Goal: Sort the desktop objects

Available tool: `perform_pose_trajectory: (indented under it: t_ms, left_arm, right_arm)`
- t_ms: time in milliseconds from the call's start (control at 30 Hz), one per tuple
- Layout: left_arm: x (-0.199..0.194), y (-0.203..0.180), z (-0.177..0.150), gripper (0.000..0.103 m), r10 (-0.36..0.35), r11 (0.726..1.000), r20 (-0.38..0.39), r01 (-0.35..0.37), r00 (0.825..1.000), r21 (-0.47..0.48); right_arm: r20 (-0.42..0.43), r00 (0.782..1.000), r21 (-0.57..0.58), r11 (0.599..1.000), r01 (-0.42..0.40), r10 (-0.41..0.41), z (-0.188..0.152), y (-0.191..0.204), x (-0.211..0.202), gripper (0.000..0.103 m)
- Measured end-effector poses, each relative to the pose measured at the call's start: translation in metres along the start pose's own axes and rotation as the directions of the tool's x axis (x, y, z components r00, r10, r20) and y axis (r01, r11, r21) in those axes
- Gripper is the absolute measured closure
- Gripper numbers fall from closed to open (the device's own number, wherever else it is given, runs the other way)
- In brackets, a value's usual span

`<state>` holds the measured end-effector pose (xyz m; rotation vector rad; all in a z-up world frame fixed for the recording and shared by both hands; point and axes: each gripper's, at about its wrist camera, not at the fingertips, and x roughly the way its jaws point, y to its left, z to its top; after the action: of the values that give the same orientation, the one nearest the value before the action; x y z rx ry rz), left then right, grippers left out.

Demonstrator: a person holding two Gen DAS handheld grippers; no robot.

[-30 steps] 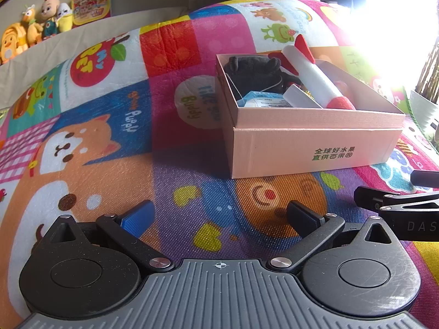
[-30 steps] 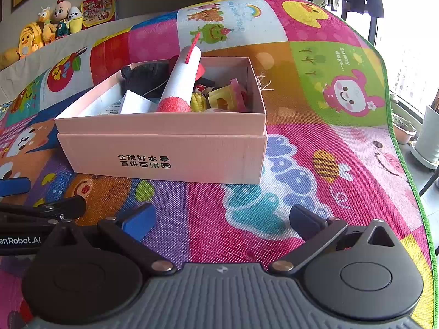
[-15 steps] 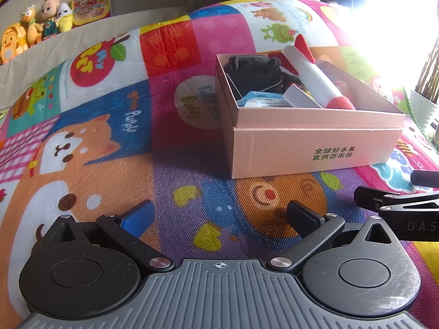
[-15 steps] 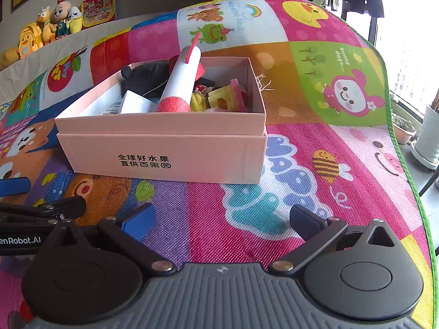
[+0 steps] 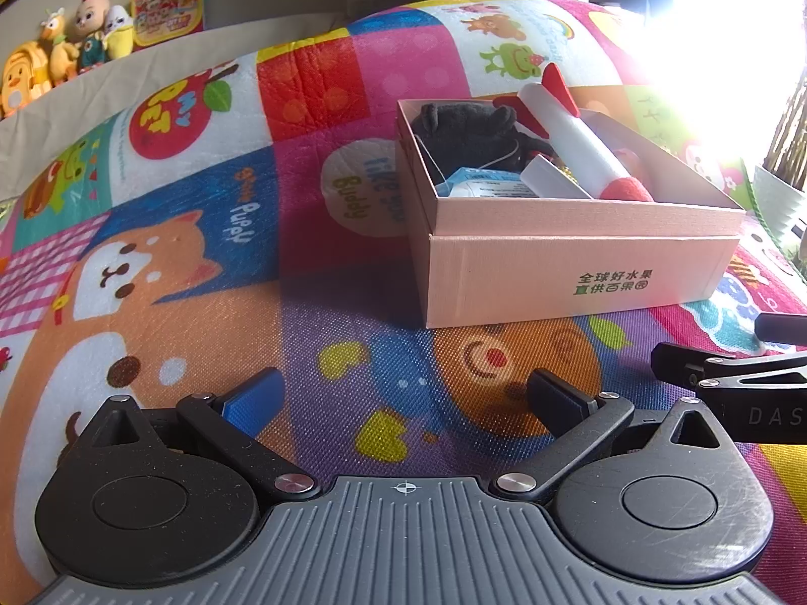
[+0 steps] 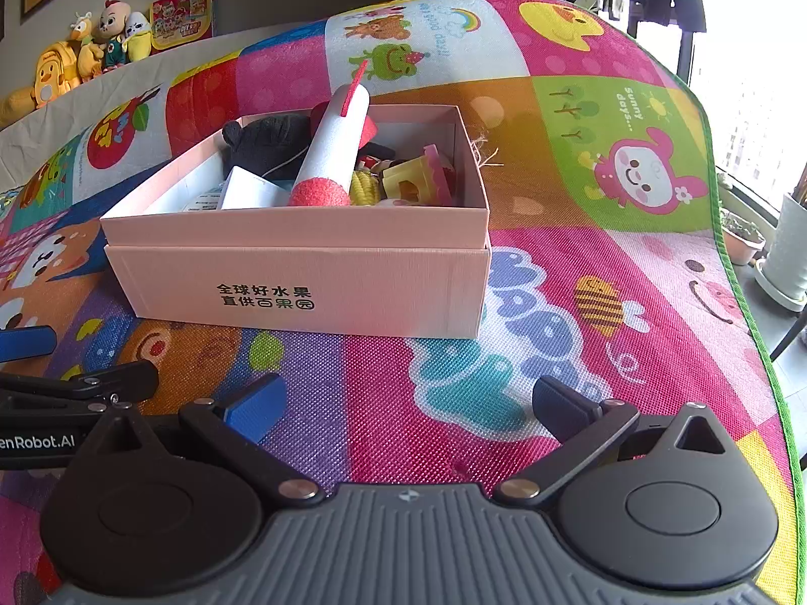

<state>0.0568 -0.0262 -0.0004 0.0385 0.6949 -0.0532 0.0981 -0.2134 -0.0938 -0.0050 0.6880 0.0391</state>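
Box point(image 6: 302, 272), pink and lidless, sits on a colourful mat point(image 6: 580, 232), holding a foam rocket point(image 6: 330, 151), dark plush point(image 6: 267, 143) and what may be yellow toys point(image 6: 398, 184). Left gripper point(image 5: 403, 403) and right gripper point(image 6: 408, 401) rest side by side near the box, jaws spread, holding nothing.

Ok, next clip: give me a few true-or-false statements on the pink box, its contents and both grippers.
1. The pink cardboard box is open on top. True.
2. The white foam rocket with the red nose lies flat on the mat. False: it leans inside the box.
3. The left gripper is shut on a toy. False: open, holding nothing.
4. The right gripper is open. True.
5. A black plush toy sits in the box. True.
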Motion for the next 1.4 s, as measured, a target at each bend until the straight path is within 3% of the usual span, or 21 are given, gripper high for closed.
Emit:
perform_pose_trajectory:
  t_ms: [667,900,1400]
  left_arm:
    - [-0.0004,0.002,0.0001,0.0,-0.011,1.0,0.0,0.011,1.0,-0.01]
    - [-0.0004,0.0029,0.003,0.0,-0.027,1.0,-0.037,0.028,0.999,0.014]
    - [-0.002,0.0054,0.0004,0.0,-0.045,0.999,-0.021,0.045,0.999,0.007]
  right_arm:
    - [0.0,1.0,0.001,1.0,-0.001,0.001,0.0001,-0.0001,0.0001,0.0]
    - [0.0,1.0,0.0,1.0,0.0,0.0,-0.0001,0.0001,0.0001,0.0]
    - [0.0,1.0,0.0,1.0,0.0,0.0,-0.0001,-0.0001,0.0004,0.0]
